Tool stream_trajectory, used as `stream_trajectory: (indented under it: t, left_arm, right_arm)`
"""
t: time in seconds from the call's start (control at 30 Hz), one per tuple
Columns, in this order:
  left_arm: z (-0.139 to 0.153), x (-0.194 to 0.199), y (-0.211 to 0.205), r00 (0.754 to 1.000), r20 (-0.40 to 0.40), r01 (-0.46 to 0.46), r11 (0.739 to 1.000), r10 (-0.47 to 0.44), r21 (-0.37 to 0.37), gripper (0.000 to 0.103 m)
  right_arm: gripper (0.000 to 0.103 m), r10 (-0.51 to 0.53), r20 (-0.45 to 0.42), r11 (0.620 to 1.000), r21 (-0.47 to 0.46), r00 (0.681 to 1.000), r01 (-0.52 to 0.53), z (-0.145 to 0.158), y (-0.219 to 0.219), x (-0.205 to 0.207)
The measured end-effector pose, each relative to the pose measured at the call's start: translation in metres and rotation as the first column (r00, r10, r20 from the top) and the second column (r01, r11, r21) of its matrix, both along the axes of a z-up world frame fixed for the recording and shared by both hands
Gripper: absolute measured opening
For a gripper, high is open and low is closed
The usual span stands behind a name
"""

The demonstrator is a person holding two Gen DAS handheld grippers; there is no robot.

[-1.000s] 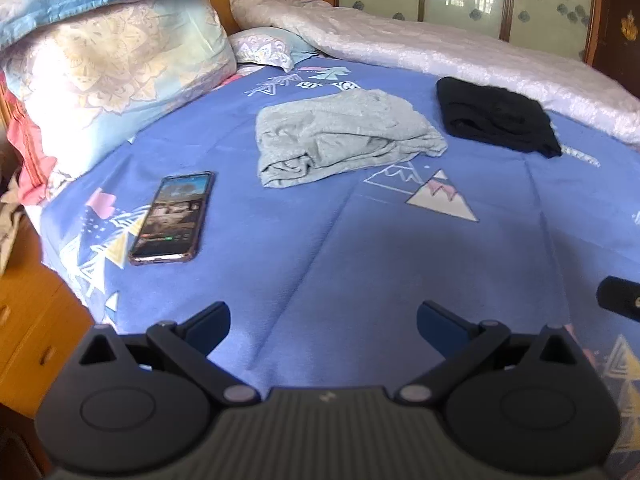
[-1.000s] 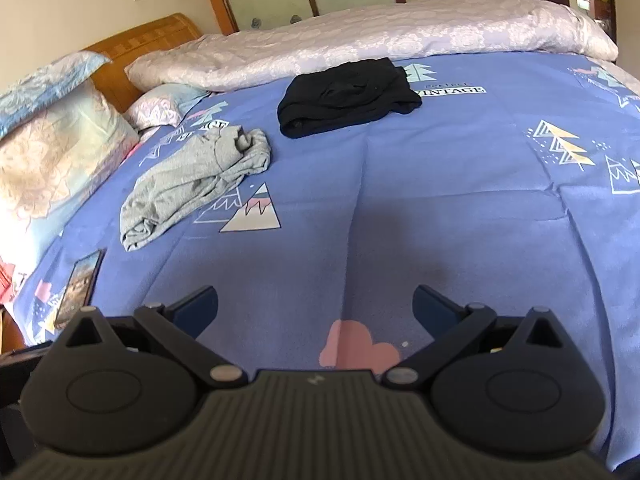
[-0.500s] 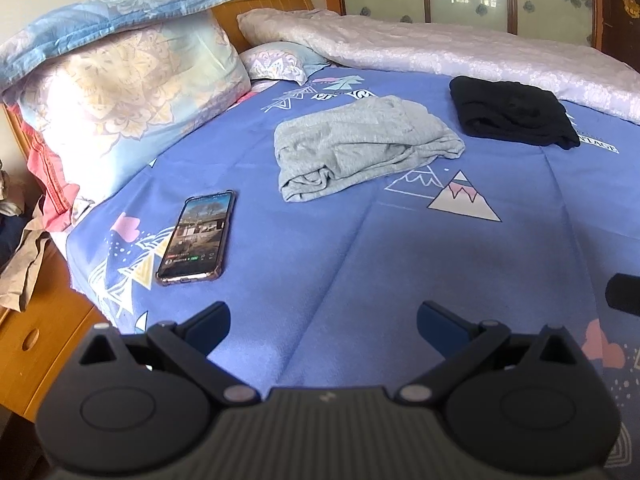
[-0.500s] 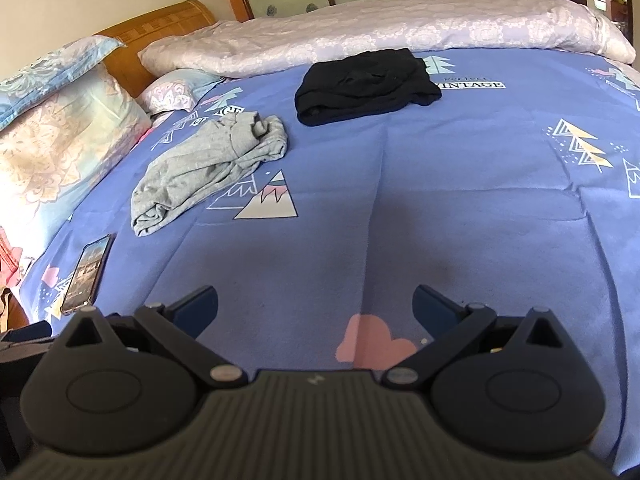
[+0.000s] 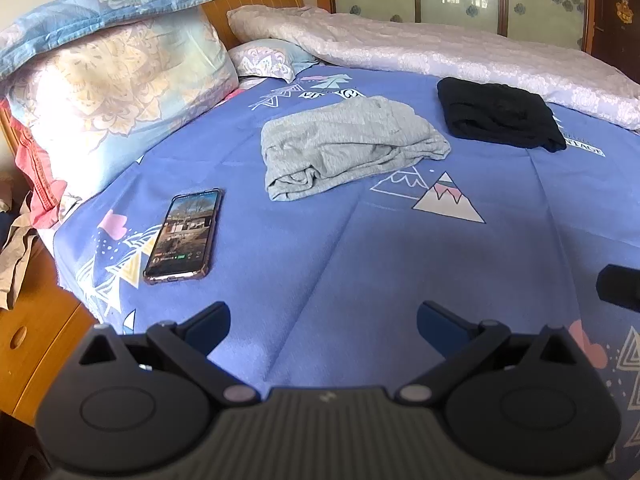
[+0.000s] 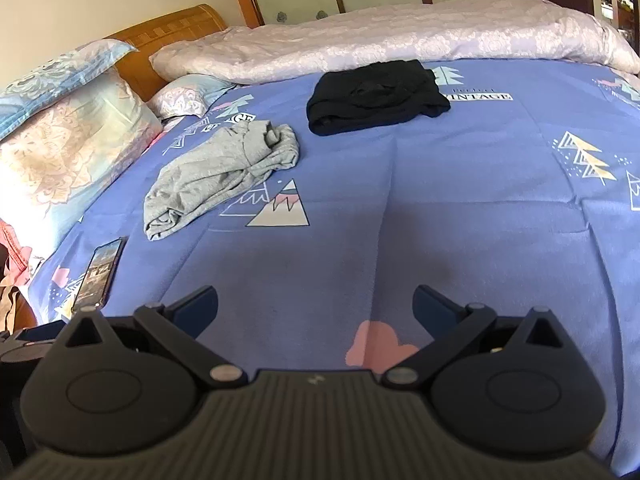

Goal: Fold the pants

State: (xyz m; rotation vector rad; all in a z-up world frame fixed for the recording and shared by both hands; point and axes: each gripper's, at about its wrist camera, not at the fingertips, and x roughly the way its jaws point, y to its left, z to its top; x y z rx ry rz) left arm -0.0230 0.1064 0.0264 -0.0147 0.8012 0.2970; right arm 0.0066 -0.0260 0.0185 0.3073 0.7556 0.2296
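Grey pants (image 5: pixel 344 148) lie loosely folded on the blue patterned bedsheet (image 5: pixel 360 264), far ahead of my left gripper (image 5: pixel 323 320), which is open and empty. They also show in the right wrist view (image 6: pixel 224 176), ahead and to the left of my right gripper (image 6: pixel 315 307), also open and empty. Black pants (image 5: pixel 500 116) lie folded further back; in the right wrist view (image 6: pixel 376 96) they sit near the quilt. Both grippers hover above the near part of the bed, far from both garments.
A phone (image 5: pixel 182 236) lies on the sheet at the left, also visible in the right wrist view (image 6: pixel 98 276). Pillows (image 5: pixel 112 88) are stacked at the left against the headboard. A pale quilt (image 5: pixel 440 56) runs along the far side. A wooden nightstand (image 5: pixel 32 340) stands below left.
Both grippers have pulled back and risen slightly, so the bed and garments look farther away. The garments and phone have not moved. Both grippers stay open.
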Motion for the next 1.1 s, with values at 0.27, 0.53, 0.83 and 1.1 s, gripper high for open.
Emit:
stream_trajectory:
  t: [0.27,0.53,0.83,1.1]
  left_arm:
    - [0.0034,-0.0017,0.0007,1.000,0.007,0.006,1.000,-0.006,-0.013,0.103]
    - [0.0013,-0.0009,0.0003,1.000,-0.018,0.000,1.000,-0.001,-0.025,0.103]
    - [-0.0016,0.0001,0.0009,0.999,-0.038,-0.012,1.000,0.012,-0.016,0.103]
    - [-0.0021,-0.0001,-0.0003,0.999,-0.043,-0.005,1.000,0.004,-0.026,0.103]
  right_arm:
    - [0.103,-0.001,0.003,1.000,0.003,1.000,0.001,0.0027,0.0009,-0.0005]
    - [0.103,-0.012,0.009,1.000,0.008,1.000,0.012,0.0052,-0.0008,-0.0024]
    - [0.103,-0.012,0.007,1.000,0.012,1.000,0.012,0.0052,0.0000,-0.0046]
    - [0.103,-0.009,0.006,1.000,0.012,1.000,0.009,0.0055,0.0016,-0.0059]
